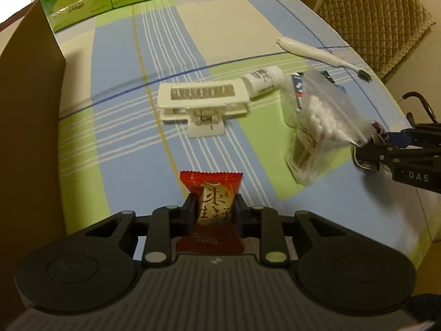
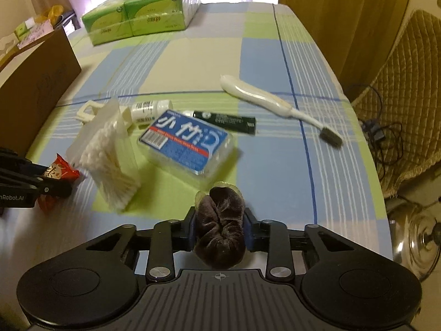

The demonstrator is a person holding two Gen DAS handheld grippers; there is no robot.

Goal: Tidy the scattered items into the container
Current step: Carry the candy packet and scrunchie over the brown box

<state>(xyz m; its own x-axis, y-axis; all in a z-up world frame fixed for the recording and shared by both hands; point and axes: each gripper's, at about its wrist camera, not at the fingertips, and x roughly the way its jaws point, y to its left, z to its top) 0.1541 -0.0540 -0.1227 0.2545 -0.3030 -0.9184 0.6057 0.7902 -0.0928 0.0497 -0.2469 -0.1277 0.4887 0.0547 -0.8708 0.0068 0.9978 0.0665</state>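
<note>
My left gripper (image 1: 214, 207) is shut on a red snack packet (image 1: 210, 190), held just above the tablecloth beside the brown cardboard box (image 1: 30, 115). In the right wrist view my right gripper (image 2: 220, 218) is shut on a dark brown fuzzy scrunchie (image 2: 220, 234). Spread over the table ahead are a bag of cotton swabs (image 2: 107, 151), a blue floss box (image 2: 187, 143), a black tube (image 2: 226, 120), a white toothbrush (image 2: 275, 102), a small white bottle (image 2: 150, 109) and a white clip (image 1: 202, 104). The right gripper (image 1: 363, 154) shows at the right edge of the left wrist view.
Green tissue packs (image 2: 143, 16) stand at the table's far end. A quilted chair (image 1: 372, 13) stands off the table's right side, with cables (image 2: 377, 132) and a metal fan (image 2: 421, 237) on the floor. The cardboard box wall (image 2: 35, 88) borders the table's left side.
</note>
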